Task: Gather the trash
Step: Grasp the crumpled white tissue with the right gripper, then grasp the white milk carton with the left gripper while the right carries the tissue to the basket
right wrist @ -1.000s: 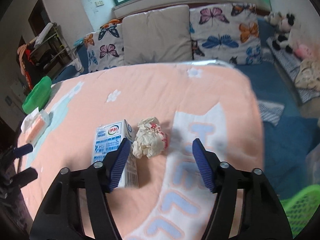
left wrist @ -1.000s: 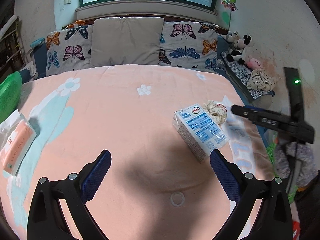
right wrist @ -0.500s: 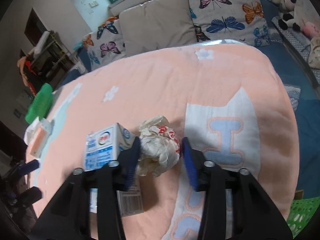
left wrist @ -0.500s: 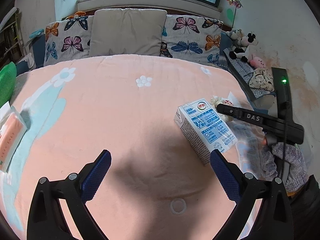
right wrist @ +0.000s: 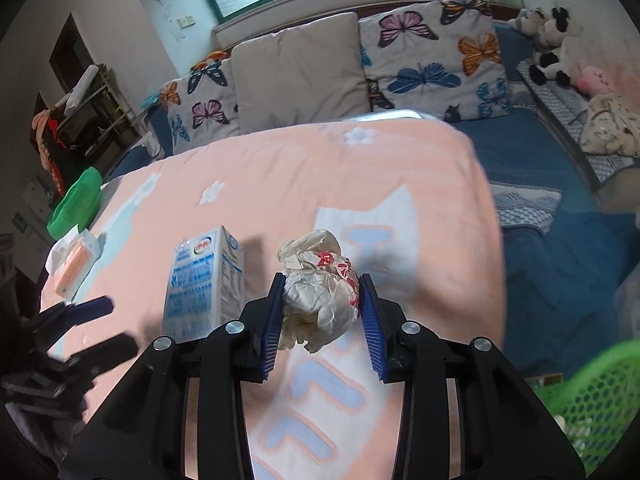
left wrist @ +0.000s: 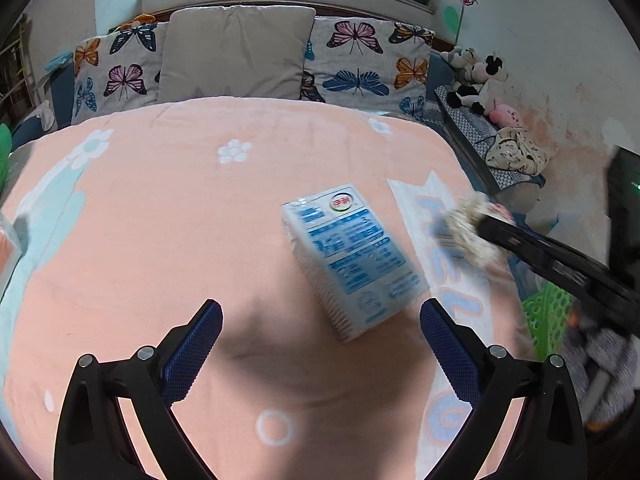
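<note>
A crumpled white paper wad (right wrist: 320,296) with red print sits between the blue pads of my right gripper (right wrist: 322,280). The jaws are closing and both pads press on it; it hangs just above the peach blanket (right wrist: 280,184). In the left wrist view the same wad (left wrist: 468,232) is blurred at the tip of the right gripper's black arm (left wrist: 540,252). A white and blue milk carton (left wrist: 352,256) lies on its side on the blanket, just ahead of my open left gripper (left wrist: 320,308), nearer its right finger. The carton (right wrist: 204,280) lies left of the held wad.
A green mesh basket (right wrist: 592,392) stands off the bed's right edge, low in the right wrist view. A wrapped tissue pack (right wrist: 74,264) lies near the blanket's left edge. Pillows (left wrist: 232,52) line the far side and plush toys (left wrist: 476,76) sit at the right wall.
My right gripper's jaws closed around the paper wad and carried it right, away from the carton. My left gripper moved forward and down toward the carton.
</note>
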`<state>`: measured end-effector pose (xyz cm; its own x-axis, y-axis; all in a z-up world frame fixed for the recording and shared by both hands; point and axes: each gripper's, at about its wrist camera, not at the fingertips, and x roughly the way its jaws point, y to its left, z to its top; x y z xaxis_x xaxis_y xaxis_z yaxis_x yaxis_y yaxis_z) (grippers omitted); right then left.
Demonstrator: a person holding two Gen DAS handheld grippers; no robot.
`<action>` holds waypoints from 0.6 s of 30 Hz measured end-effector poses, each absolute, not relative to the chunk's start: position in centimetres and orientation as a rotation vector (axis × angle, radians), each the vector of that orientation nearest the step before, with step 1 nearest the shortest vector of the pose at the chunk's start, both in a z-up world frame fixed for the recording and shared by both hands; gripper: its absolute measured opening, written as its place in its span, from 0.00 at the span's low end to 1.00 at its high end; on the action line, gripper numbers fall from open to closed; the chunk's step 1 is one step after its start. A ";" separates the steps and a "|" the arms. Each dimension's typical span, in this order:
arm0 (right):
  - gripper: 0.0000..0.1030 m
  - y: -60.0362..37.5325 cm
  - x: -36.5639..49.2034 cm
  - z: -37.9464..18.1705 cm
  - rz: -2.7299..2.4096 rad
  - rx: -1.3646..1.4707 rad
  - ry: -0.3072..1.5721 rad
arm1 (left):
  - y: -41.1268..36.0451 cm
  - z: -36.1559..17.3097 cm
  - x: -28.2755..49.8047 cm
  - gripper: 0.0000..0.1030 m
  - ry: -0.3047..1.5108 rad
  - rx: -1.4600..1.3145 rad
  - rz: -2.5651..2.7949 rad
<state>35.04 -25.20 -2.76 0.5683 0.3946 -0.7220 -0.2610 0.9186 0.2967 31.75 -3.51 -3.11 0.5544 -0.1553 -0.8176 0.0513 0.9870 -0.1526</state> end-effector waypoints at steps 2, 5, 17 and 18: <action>0.36 -26.4 34.1 -2.5 0.366 0.168 0.888 | -4.2 -3.4 32.4 0.93 0.986 -0.114 -0.107; 0.36 -28.0 32.6 -1.9 0.343 0.154 0.870 | -4.8 -3.8 33.3 0.93 0.997 -0.134 -0.087; 0.36 -33.5 27.7 -1.2 0.265 0.184 0.844 | -6.9 -6.0 35.3 0.93 1.040 -0.168 -0.031; 0.36 -33.6 27.3 -1.1 0.261 0.183 0.843 | -6.9 -6.1 35.4 0.93 1.041 -0.173 -0.027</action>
